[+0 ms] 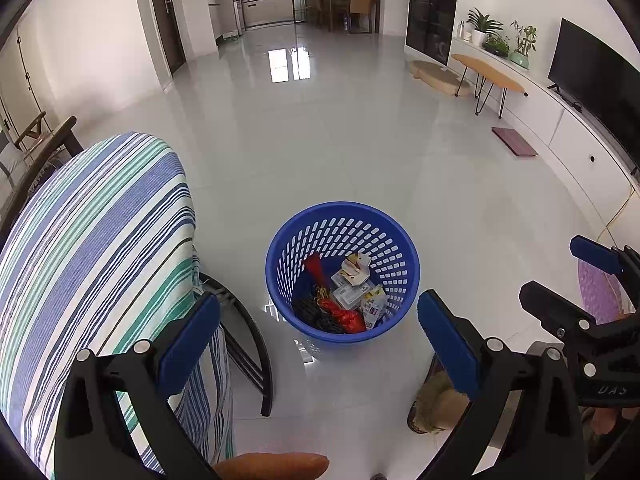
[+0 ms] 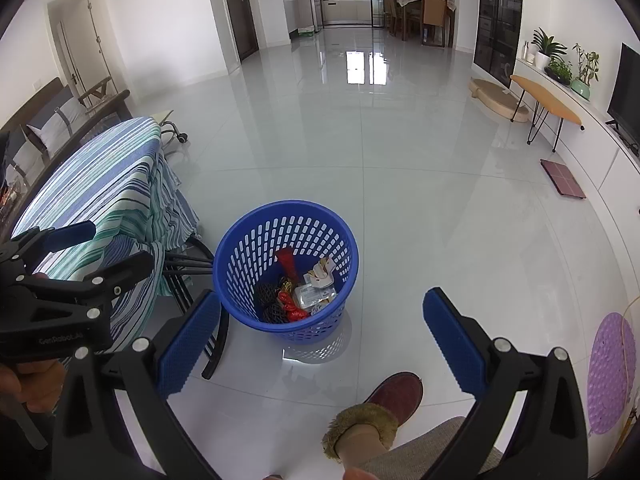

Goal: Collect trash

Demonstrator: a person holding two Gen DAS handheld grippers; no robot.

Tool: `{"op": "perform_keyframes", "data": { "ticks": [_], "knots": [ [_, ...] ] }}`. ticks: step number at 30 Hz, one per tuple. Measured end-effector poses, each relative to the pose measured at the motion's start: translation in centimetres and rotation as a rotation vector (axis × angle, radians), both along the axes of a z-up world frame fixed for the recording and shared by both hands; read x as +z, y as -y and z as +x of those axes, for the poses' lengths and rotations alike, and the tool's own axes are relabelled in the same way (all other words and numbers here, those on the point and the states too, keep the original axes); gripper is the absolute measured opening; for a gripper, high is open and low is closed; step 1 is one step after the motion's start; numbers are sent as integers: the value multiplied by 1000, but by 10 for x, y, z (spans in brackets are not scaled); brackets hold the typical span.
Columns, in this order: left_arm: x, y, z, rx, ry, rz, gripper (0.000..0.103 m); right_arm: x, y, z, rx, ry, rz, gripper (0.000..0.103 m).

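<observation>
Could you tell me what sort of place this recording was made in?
Most likely the living room of a home. A television stands on a long white cabinet with potted plants, a dining table with chairs sits at the far end, and a blue trash basket stands on the glossy tiled floor.

Left gripper [image 1: 320, 336] and right gripper [image 2: 322, 334] gape (both empty).
</observation>
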State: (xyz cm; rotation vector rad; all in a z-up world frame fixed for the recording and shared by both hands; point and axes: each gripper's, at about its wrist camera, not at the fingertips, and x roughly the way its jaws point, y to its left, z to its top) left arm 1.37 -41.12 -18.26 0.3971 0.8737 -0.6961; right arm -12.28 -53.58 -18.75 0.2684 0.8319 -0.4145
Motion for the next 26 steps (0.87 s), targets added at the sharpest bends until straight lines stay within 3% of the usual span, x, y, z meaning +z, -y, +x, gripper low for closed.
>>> {"op": "perform_keyframes", "data": {
  "ticks": [19, 22, 26],
  "knots": [
    [-1, -1, -4, 7, 8, 3, 98, -1, 5, -1, -5, -4, 0, 98],
    [-4, 0, 1, 9, -36, 8, 98, 0, 6, -2, -8, -4, 0, 98],
    [-5, 1, 0, 3, -33, 14, 98, 0, 7, -3, -7, -4, 0, 98]
  ]
}}
